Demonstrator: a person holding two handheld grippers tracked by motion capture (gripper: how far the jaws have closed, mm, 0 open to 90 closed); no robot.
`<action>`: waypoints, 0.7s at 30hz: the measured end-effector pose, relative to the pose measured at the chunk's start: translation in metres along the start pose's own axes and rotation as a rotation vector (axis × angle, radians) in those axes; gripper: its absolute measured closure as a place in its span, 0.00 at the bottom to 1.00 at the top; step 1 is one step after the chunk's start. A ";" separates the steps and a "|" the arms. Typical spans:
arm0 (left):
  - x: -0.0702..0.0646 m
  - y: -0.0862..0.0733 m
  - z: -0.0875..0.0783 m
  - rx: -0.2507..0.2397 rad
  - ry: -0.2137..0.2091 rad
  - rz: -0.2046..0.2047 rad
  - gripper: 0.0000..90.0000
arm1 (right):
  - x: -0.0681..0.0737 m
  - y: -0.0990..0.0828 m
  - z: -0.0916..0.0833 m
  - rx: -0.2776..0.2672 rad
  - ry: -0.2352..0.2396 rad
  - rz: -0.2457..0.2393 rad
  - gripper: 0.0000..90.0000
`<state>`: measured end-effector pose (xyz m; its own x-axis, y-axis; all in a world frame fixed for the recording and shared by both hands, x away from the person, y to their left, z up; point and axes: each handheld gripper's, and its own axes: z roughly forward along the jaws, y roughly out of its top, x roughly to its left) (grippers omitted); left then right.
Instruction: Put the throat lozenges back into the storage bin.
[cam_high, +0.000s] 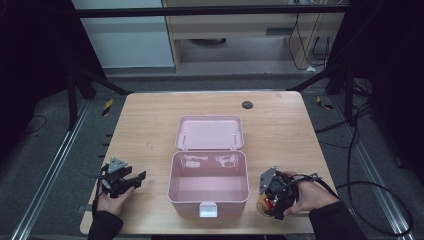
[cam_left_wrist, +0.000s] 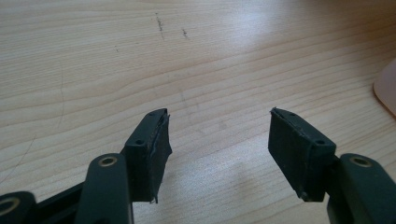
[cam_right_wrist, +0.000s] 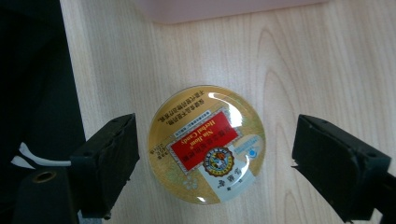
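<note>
While its black jaws stand wide apart, the right gripper (cam_right_wrist: 215, 154) brackets the round gold candy tin with a red label (cam_right_wrist: 207, 143), which lies flat between them, touching neither. Lower right in the high view, the tin sits on the light wooden table (cam_high: 280, 125) just right of the open pink plastic box (cam_high: 208, 182). At lower left, the left gripper (cam_left_wrist: 217, 154) gapes over bare wood.

On the table (cam_high: 150, 125) there are one open pink box (cam_high: 208, 185), one round candy tin (cam_right_wrist: 206, 143) and two grippers.

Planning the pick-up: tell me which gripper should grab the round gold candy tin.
Right. The right gripper is open with its jaws either side of the round gold candy tin. The left gripper, also open, sits over bare wooden table beyond the open pink plastic box.
</note>
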<state>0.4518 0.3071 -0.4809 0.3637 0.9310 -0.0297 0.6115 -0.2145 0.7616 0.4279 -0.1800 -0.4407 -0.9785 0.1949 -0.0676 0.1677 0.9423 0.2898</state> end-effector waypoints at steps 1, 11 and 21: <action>0.000 0.000 0.000 0.001 0.000 0.000 0.42 | 0.000 0.000 0.001 0.004 -0.001 -0.001 0.16; 0.000 0.000 0.000 0.001 0.001 0.002 0.42 | 0.002 -0.003 0.011 0.024 0.009 -0.001 0.16; 0.001 0.000 0.000 0.003 0.003 0.002 0.42 | 0.002 -0.003 0.021 0.052 0.017 -0.017 0.16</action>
<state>0.4519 0.3076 -0.4810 0.3628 0.9315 -0.0265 0.6127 -0.2170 0.7600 0.4275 -0.1769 -0.4615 -0.9831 0.1745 -0.0559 0.1566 0.9585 0.2383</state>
